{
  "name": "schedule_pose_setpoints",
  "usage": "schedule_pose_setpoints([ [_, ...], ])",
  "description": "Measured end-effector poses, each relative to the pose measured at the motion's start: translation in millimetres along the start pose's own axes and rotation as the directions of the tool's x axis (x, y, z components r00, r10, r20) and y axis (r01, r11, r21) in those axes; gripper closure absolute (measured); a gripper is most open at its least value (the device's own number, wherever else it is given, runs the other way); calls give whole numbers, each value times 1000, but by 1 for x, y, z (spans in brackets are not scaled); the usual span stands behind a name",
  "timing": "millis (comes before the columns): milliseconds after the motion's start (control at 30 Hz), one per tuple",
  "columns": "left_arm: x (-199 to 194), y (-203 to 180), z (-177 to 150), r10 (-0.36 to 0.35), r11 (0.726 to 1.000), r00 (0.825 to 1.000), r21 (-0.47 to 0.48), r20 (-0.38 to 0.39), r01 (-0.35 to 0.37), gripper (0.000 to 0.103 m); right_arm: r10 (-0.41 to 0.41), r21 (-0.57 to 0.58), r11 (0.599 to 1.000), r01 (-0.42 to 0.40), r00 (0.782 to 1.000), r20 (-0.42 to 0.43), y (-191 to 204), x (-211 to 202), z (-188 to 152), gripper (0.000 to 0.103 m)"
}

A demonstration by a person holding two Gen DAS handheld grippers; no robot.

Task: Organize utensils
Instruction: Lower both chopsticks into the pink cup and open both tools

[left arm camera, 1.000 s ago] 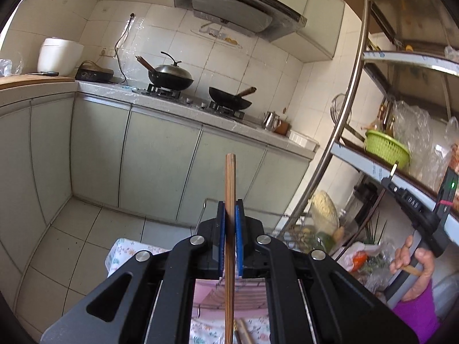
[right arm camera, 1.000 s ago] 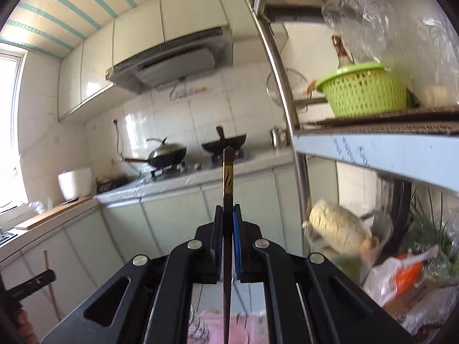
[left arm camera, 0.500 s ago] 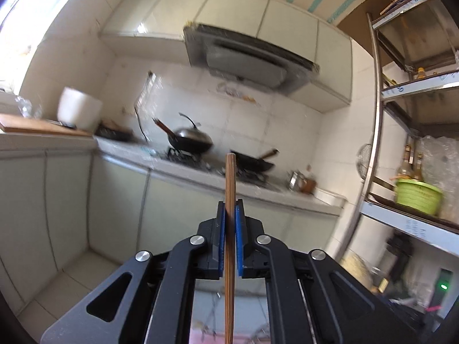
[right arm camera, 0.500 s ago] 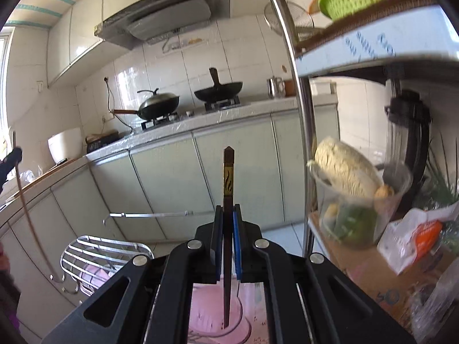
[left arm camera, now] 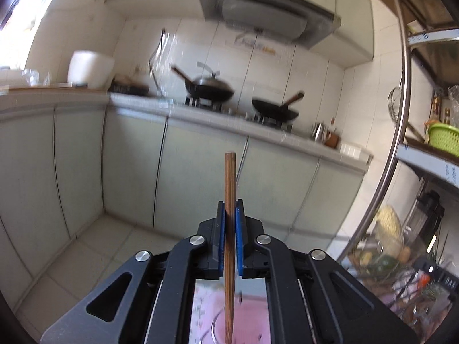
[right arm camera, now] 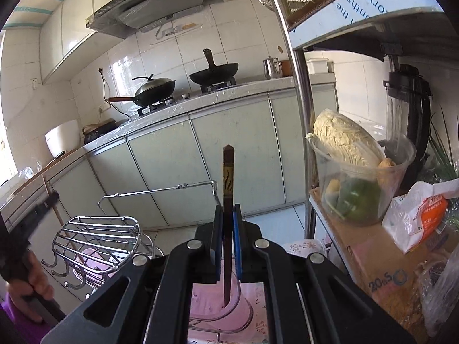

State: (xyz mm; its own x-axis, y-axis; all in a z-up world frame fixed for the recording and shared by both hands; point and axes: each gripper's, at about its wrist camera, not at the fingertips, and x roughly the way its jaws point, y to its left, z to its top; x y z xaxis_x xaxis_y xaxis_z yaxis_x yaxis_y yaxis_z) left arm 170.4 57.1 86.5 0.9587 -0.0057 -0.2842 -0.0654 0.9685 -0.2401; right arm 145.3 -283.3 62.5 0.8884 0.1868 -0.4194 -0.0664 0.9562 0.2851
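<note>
left gripper [left arm camera: 230, 223]: jaws closed on a light brown chopstick [left arm camera: 230, 189]. the stick stands upright between the blue pads [left arm camera: 220, 229], its blunt end above the jaws and its lower part passing down over a pink patterned cloth [left arm camera: 206, 309]. this view is blurred.

right gripper [right arm camera: 228, 226]: jaws closed on a dark chopstick [right arm camera: 228, 172] with a gold mark near its top. the stick is upright; its thin tip hangs over a pink holder [right arm camera: 212, 301] ringed by a wire frame. whether the tip touches the holder cannot be told.

in the right wrist view, a chrome wire rack [right arm camera: 97, 238] with hooks stands to the near left. the left gripper and its brown stick show at the far left edge, the stick angling down behind the rack.

far side: a counter [right arm camera: 229, 91] over pale green cabinets [right arm camera: 235, 149] carries a lidded wok [right arm camera: 155, 87] and an open wok [right arm camera: 215, 73] on burners, a steel kettle [right arm camera: 271, 67] to the right and a white cooker [right arm camera: 63, 136] to the left. a range hood [right arm camera: 155, 11] hangs above.

right side: a steel shelf post [right arm camera: 298, 86], a clear tub [right arm camera: 361, 189] with cabbage and green vegetables, a blender [right arm camera: 407, 120] and a printed bag [right arm camera: 418, 215].
</note>
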Motion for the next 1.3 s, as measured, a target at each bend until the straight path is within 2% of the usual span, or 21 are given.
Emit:
schedule_pose_setpoints([
  [67, 3, 4, -8, -4, 1000, 1000, -8, -29, 3, 97, 11, 24, 1000, -12, 1000, 17, -1, -3, 0, 97],
  [200, 1, 3, -14, 3, 1000, 999, -3, -32, -3, 98, 17, 19, 1000, -18, 998, 68, 4, -8, 3, 97],
  [433, 5, -6, -22, 21, 999, 996, 26, -84, -19, 98, -7, -37, 999, 9, 999, 44, 10, 9, -8, 97],
  [567, 9, -6, -24, 26, 1000, 992, 9, -127, -25, 97, 25, -31, 999, -26, 999, -19, 11, 16, -11, 96],
  [667, 12, -5, -26, 22, 1000, 986, -12, -166, -24, 95, 41, -38, 998, -43, 998, -49, 13, 19, -16, 91],
  [700, 13, -5, -28, 22, 1000, 983, -16, -181, -26, 90, 50, -41, 998, -52, 997, -58, 13, 19, -19, 87],
  [733, 12, -5, -29, 20, 1000, 982, -18, -188, -24, 83, 55, -42, 997, -57, 997, -61, 14, 19, -22, 82],
  [767, 12, -6, -30, 18, 1000, 981, -19, -192, -22, 81, 60, -40, 997, -63, 996, -63, 13, 18, -25, 78],
  [800, 9, -6, -31, 24, 999, 982, -22, -188, -29, 80, 69, -35, 997, -71, 996, -62, 12, 17, -28, 67],
  [833, 8, -7, -32, 27, 999, 981, -18, -190, -31, 80, 75, -31, 997, -77, 995, -60, 11, 15, -30, 60],
  [867, 7, -7, -32, 27, 999, 981, -17, -190, -31, 79, 80, -27, 996, -82, 995, -59, 10, 14, -32, 57],
  [1133, -3, -9, -32, 57, 998, 980, -8, -189, -59, 70, 116, 11, 993, -115, 992, -59, -2, 1, -41, 51],
  [1300, -15, -10, -36, 72, 997, 979, -5, -191, -74, 69, 140, 55, 989, -136, 988, -71, -13, -5, -52, 51],
])
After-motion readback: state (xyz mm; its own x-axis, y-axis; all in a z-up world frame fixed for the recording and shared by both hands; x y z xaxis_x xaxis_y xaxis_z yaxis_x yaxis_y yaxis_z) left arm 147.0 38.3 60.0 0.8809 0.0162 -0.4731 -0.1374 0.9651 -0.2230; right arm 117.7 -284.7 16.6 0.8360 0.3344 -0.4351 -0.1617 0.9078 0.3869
